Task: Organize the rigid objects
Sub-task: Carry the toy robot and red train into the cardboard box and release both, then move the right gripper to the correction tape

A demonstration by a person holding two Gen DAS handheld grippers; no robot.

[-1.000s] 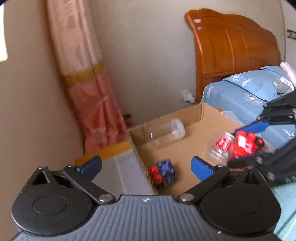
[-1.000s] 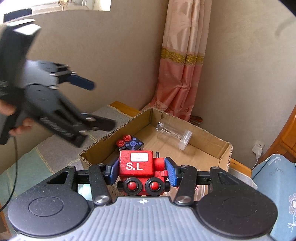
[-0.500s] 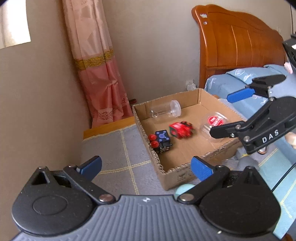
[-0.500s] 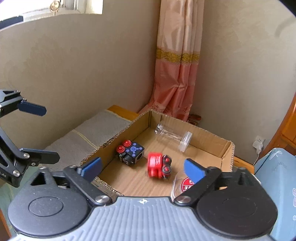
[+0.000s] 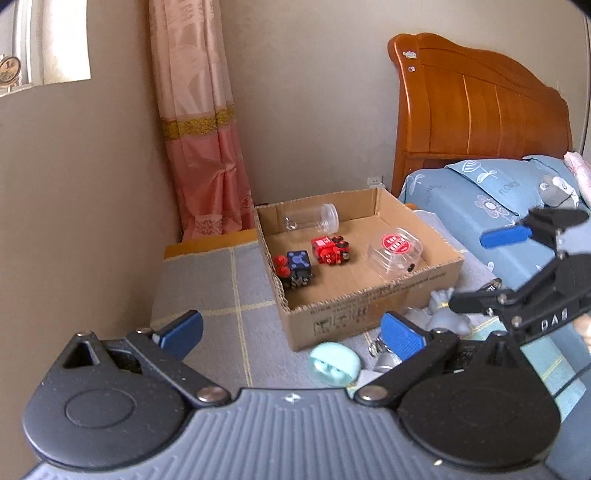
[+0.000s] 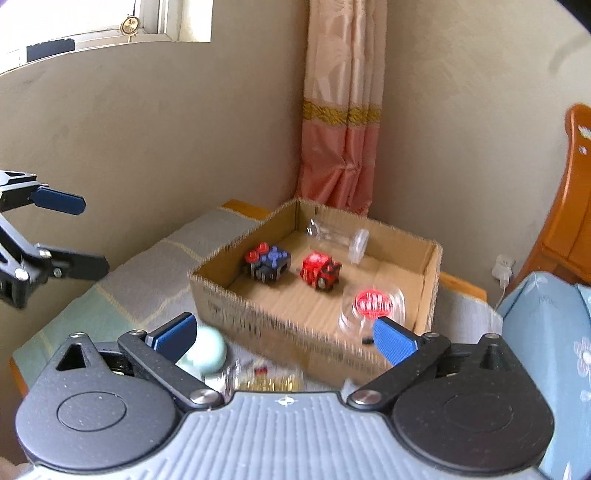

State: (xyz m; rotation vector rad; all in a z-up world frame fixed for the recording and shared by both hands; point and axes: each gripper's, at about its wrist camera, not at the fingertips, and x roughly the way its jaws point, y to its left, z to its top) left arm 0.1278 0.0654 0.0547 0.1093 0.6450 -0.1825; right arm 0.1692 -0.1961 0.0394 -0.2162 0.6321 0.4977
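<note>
The left gripper (image 5: 291, 334) and the right gripper (image 6: 282, 334) both have their fingers spread wide and hold nothing. The red toy car (image 5: 330, 250) lies inside the cardboard box (image 5: 369, 310), between the dark blue cube toy (image 5: 295, 269) and the clear round container (image 5: 397, 251) with a red label. A clear jar (image 5: 312, 220) lies on its side near the back wall of the box. A mint green case (image 5: 334, 363) rests on the cloth just in front of the box.

Plain beige plaster walls (image 5: 314, 92) meet in corner. Pink satin curtain with gold band (image 5: 199, 122) hangs there. Bright window (image 6: 110, 16) high on wall. Glossy orange-brown wooden headboard (image 5: 476, 107); blue floral bedding (image 5: 476, 199) below. White wall socket (image 5: 376, 180) low beside headboard.
</note>
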